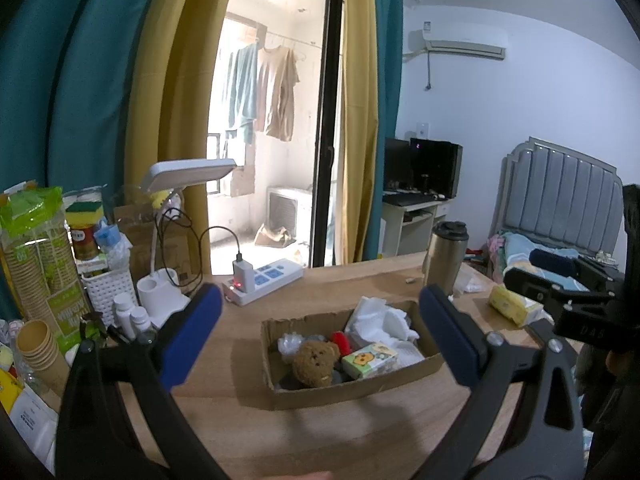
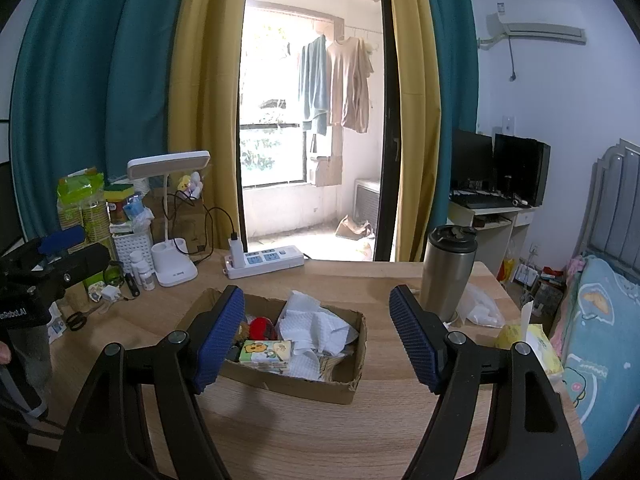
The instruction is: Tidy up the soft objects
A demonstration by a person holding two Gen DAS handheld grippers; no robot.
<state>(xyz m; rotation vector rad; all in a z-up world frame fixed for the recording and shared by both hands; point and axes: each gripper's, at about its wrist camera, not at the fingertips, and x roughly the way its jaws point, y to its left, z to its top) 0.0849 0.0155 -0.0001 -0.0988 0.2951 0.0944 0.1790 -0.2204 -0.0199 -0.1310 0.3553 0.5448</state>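
We hold both tools above the wooden table point(image 1: 360, 432), and between them sits the shallow cardboard box point(image 1: 348, 390) that holds the soft things. Our left gripper point(image 1: 320, 332) has its blue pads spread wide with nothing between them; the right gripper point(image 2: 316, 336) stands equally wide and empty.

Inside the box, from the left wrist view, we see a brown teddy bear point(image 1: 314, 364) at the near left side, a small tissue pack with a cartoon print point(image 1: 370, 360) just beside it on the right, a red plush item point(image 1: 342, 342) behind the two, and crumpled white paper towels point(image 1: 384, 320) filling the far right end. A pale crinkled lump lies behind the bear; it may be a plastic bag, though we cannot tell for sure.

Outside the box, a yellow pack of tissues point(image 1: 514, 306) lies on the right part of the table, well apart from it, near a steel travel mug point(image 2: 450, 272). A white power strip point(image 2: 266, 260) and a white desk lamp point(image 2: 172, 216) stand at the far edge.
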